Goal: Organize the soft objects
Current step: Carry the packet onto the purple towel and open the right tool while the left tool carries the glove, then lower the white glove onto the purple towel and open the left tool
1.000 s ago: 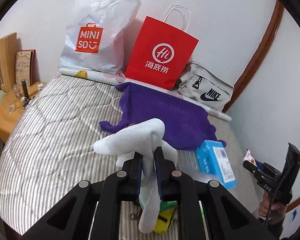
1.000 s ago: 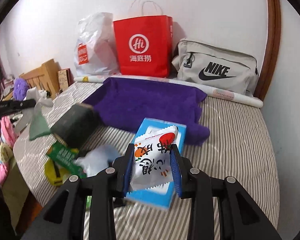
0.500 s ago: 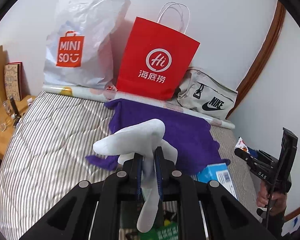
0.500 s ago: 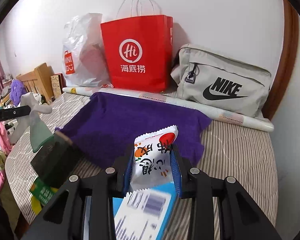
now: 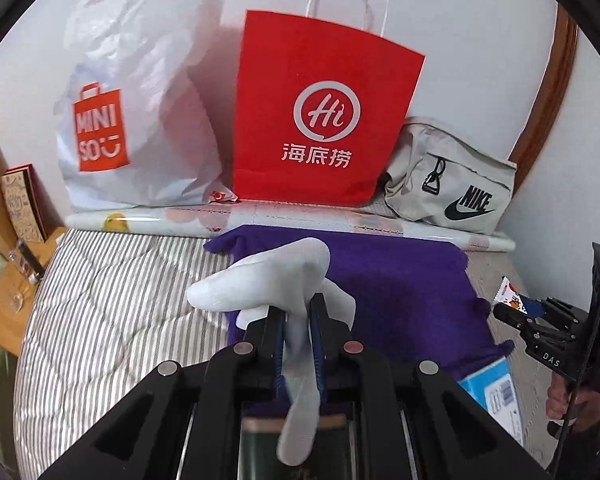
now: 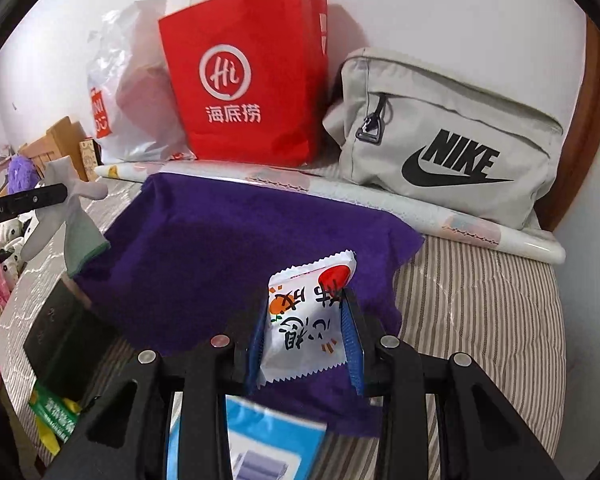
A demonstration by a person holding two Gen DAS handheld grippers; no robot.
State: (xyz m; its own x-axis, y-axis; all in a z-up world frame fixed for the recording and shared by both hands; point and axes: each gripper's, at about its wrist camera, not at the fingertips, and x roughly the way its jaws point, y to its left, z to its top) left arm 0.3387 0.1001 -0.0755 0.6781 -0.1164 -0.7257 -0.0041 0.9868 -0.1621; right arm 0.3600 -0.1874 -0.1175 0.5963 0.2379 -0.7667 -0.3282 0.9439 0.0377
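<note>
Heading for the three bags at the wall, the left gripper [image 5: 298, 332] pinches one white sock [image 5: 268, 280] hanging lengthwise, the right gripper [image 6: 306, 336] clamps one snack packet [image 6: 310, 320]; the red paper bag [image 5: 320, 108] stands dead ahead across the purple cloth [image 5: 400, 292], probably the drop spot.

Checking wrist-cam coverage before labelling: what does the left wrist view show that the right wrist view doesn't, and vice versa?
Left wrist only: a glass on a wooden side table and the bare hand gripping the right tool.

Right wrist only: a fuzzy purple plush at far left, a dark green box and green and yellow packets on the striped bed.

Both: red paper bag, white plastic Miniso bag, grey Nike pouch, purple cloth, blue box, left tool clamping a white sock, right tool clamping a white snack packet.
</note>
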